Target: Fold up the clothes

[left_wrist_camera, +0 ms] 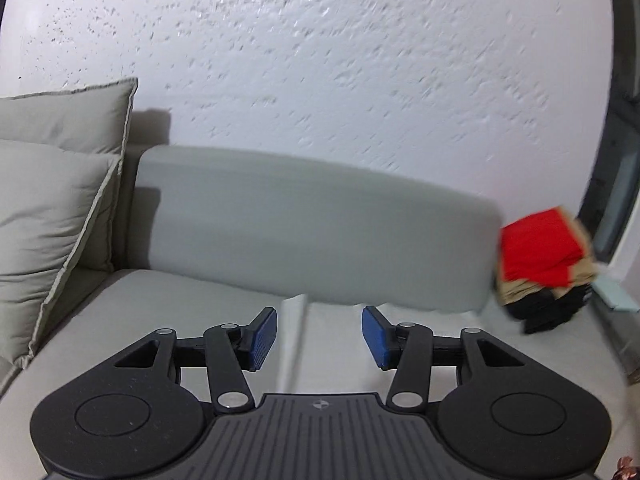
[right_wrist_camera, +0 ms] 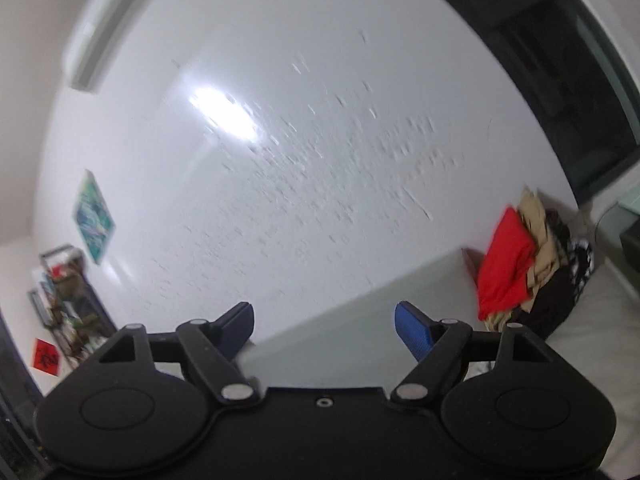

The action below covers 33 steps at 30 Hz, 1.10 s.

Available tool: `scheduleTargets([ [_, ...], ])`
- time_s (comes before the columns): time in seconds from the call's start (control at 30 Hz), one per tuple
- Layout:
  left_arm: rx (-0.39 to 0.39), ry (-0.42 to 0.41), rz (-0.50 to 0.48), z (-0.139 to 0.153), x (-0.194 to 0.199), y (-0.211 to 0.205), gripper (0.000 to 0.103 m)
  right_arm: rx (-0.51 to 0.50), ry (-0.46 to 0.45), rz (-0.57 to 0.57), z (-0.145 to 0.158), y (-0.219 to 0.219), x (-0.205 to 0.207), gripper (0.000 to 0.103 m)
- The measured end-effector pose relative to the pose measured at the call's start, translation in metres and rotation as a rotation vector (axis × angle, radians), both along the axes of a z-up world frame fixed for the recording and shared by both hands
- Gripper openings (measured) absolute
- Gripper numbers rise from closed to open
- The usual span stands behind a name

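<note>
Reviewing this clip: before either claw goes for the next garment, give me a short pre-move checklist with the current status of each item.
1. Left claw open and holding nothing: ok.
2. Right claw open and holding nothing: ok.
3. Stack of folded clothes at the far end of the sofa, red piece on top, sitting together: ok.
4. Next garment to fold in view: not ok; only a pale strip of cloth lies on the seat under the left claw, and what it is cannot be told.
5. Right claw aimed at the work area: not ok; it looks mostly at the wall.
6. Sharp picture: not ok, both views are motion-blurred.
</note>
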<state>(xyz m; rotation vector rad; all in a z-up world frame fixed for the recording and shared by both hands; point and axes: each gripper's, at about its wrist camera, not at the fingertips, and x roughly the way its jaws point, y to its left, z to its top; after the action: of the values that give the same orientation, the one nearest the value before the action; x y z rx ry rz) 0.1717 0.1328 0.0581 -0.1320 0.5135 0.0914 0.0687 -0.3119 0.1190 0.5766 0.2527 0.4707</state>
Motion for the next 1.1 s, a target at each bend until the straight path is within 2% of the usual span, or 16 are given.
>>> scheduleTargets([
  [0.07, 0.011, 0.046, 0.004, -0.023, 0.025, 0.010, 0.056, -0.004, 0.078, 0.018, -0.027, 0.009, 0.044, 0.079],
  [0.23, -0.014, 0.187, 0.017, -0.089, 0.097, 0.034, 0.054, -0.026, 0.340, -0.010, -0.123, 0.020, 0.155, 0.076],
  [0.3, -0.030, 0.231, 0.032, -0.111, 0.125, 0.040, 0.051, -0.040, 0.439, -0.036, -0.163, 0.022, 0.198, 0.058],
  [0.37, -0.051, 0.255, 0.042, -0.127, 0.149, 0.043, 0.051, -0.057, 0.532, -0.060, -0.201, 0.022, 0.240, 0.050],
  [0.43, -0.074, 0.267, 0.047, -0.137, 0.166, 0.044, 0.051, -0.091, 0.590, -0.072, -0.230, 0.023, 0.278, 0.047],
  [0.6, -0.126, 0.284, 0.069, -0.160, 0.200, 0.055, 0.048, -0.267, 0.615, -0.103, -0.271, 0.046, 0.347, 0.046],
  [0.83, -0.180, 0.278, 0.124, -0.178, 0.205, 0.083, 0.048, -0.299, 0.613, -0.200, -0.310, 0.067, 0.395, 0.046],
  [0.9, -0.184, 0.280, 0.137, -0.183, 0.202, 0.091, 0.048, -0.333, 0.597, -0.181, -0.317, 0.077, 0.395, 0.027],
  [0.93, -0.189, 0.280, 0.142, -0.185, 0.201, 0.094, 0.048, -0.350, 0.587, -0.166, -0.321, 0.082, 0.394, 0.026],
  [0.97, -0.195, 0.281, 0.145, -0.187, 0.201, 0.098, 0.048, -0.391, 0.570, -0.158, -0.324, 0.088, 0.392, 0.019],
  [1.0, -0.198, 0.280, 0.149, -0.189, 0.200, 0.100, 0.048, -0.474, 0.539, -0.168, -0.324, 0.096, 0.388, 0.003],
  [1.1, -0.196, 0.272, 0.143, -0.191, 0.207, 0.104, 0.048, -0.675, 0.434, -0.257, -0.319, 0.107, 0.370, 0.003],
])
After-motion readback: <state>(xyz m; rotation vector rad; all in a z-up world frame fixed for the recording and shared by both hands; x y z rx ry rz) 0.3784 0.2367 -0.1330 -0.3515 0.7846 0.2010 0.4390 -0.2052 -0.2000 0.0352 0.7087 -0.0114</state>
